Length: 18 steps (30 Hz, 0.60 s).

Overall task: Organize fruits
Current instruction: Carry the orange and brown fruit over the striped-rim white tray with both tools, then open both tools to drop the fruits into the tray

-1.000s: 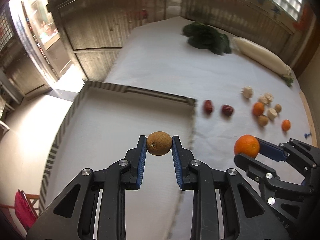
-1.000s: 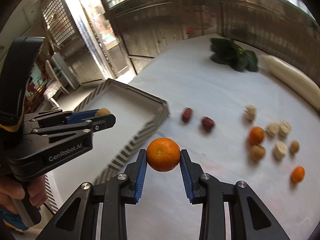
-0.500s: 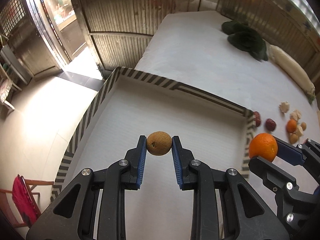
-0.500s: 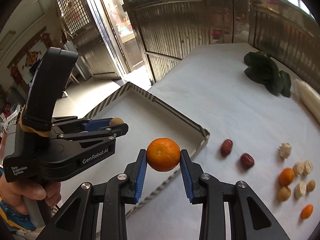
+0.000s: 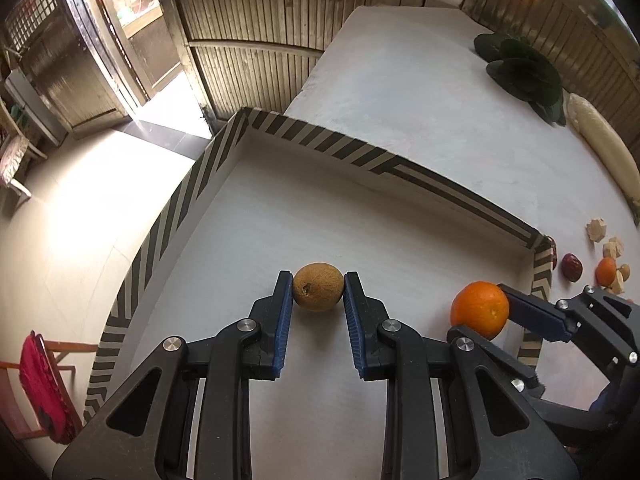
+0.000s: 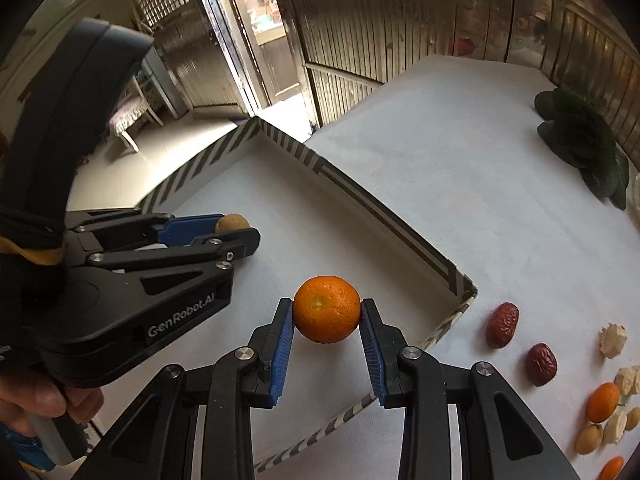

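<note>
Both grippers hang over the tray (image 5: 312, 142) — left gripper (image 5: 318, 300) clamped on a brown fruit (image 5: 318, 292), right gripper (image 6: 327, 322) on an orange (image 6: 327, 308). Best lower them close to the floor before letting go, well apart, so neither rolls.

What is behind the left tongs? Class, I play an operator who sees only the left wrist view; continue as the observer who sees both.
Observer: A person's hand grips the handle of the left tongs; the right wrist view shows it.
Operator: Do both pads touch the orange?
Observer: Yes, the right tongs pinch the orange from both sides.
Operator: How many dates lie outside the tray?
Observer: Two dates, apart from each other, beside the tray.
</note>
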{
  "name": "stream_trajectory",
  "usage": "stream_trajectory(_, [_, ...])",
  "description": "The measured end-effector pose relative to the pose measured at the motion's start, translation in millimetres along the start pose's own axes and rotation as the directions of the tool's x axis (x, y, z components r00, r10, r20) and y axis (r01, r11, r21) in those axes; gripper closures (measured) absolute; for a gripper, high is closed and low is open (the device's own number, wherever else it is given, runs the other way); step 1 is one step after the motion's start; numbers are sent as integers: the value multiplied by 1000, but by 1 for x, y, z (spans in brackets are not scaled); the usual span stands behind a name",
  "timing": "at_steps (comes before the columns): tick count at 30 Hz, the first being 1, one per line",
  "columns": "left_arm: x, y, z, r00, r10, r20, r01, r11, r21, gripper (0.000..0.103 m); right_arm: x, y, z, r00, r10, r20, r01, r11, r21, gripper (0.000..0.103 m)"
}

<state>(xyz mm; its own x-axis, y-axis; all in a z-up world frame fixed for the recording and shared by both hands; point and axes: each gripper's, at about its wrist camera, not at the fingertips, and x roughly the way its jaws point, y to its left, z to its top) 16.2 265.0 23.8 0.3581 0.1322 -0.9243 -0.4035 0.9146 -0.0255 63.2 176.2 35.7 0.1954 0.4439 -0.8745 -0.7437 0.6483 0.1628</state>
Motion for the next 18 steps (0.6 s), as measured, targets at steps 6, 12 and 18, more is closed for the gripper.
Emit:
stream_trajectory(6, [3,3,0,1000,-28,-8,28,999,-18,75,0,1,0,1000,16,11,-16,1000,-10,68])
stream_trajectory(12, [-10,3,-3,999,-26,24,27,999,-26,40,-26,-5,-5,998,19,63,-20,1000,18,63])
stream_trajectory(18, [-34,-7,-9,996,-54,66,54,999,-3,40,-67,-17,-22,988,-26,150,13,996,90,55])
